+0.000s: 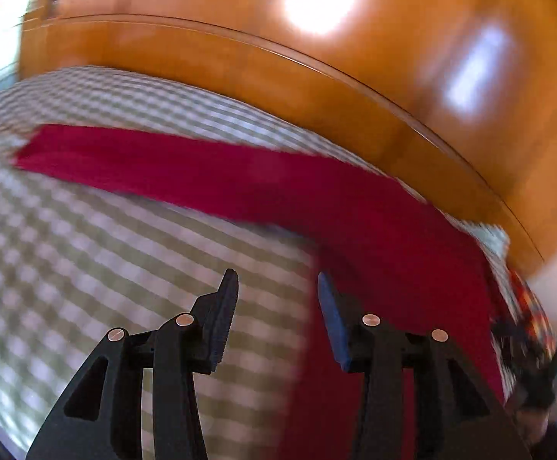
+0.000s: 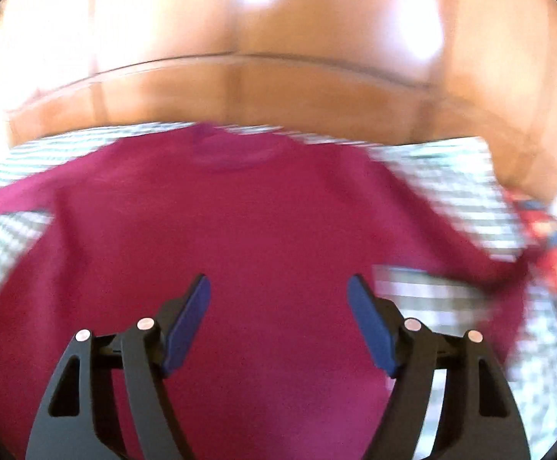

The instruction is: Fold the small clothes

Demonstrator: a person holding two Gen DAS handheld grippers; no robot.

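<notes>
A glossy orange-brown wooden headboard backs a bed spread with a grey-and-white checked cover; both views are smeared by motion.

The left gripper has its jaws apart with nothing between them, only the checked cover beneath. Just right of it and running away ahead lies the crimson long-sleeved top, one sleeve stretched out to the far left. The right gripper also stands open and empty, above the middle of the top's body, the round neckline ahead of it and the other sleeve trailing off right toward a red-and-blue patterned cloth.

The top looks soft, matte and limp, laid nearly flat. I judge folding is only starting: the next move probably calls for pinching a sleeve or side edge and carrying it across the body.
</notes>
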